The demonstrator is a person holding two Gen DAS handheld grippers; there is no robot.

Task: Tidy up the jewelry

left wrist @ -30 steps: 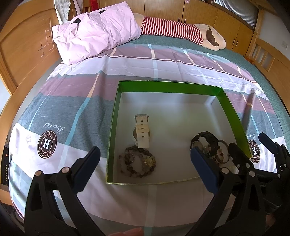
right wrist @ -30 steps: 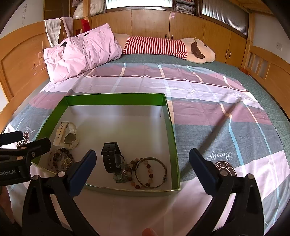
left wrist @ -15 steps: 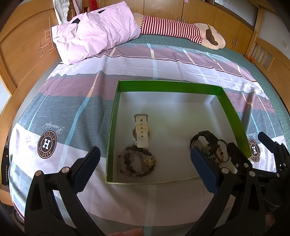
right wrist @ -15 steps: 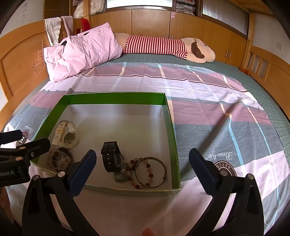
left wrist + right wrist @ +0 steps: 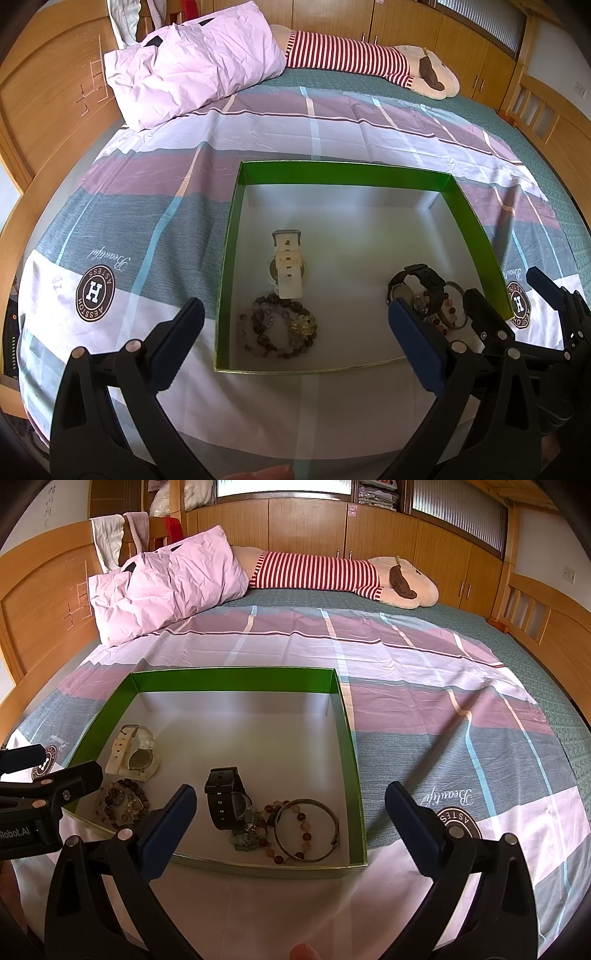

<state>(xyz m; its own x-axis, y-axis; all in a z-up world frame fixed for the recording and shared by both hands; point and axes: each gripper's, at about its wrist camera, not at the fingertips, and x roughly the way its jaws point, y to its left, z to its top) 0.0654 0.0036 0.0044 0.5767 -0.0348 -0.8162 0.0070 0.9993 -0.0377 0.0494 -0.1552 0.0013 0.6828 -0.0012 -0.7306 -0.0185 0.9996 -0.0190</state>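
Observation:
A shallow green box (image 5: 343,172) (image 5: 236,677) with a white floor lies on the bed. Inside are a white watch (image 5: 287,266) (image 5: 135,755), a dark beaded bracelet with a gold charm (image 5: 279,326) (image 5: 122,806), a black watch (image 5: 419,286) (image 5: 225,803), a metal bangle (image 5: 307,829) and loose bead strands (image 5: 275,840). My left gripper (image 5: 295,347) is open and empty, above the box's near edge. My right gripper (image 5: 290,827) is open and empty, over the box's near right corner; it also shows in the left wrist view (image 5: 517,306).
The bed has a plaid sheet (image 5: 424,701). A pink pillow (image 5: 192,62) and a striped plush toy (image 5: 332,572) lie at the far side. A wooden headboard (image 5: 40,103) stands left and wardrobes (image 5: 369,528) stand behind.

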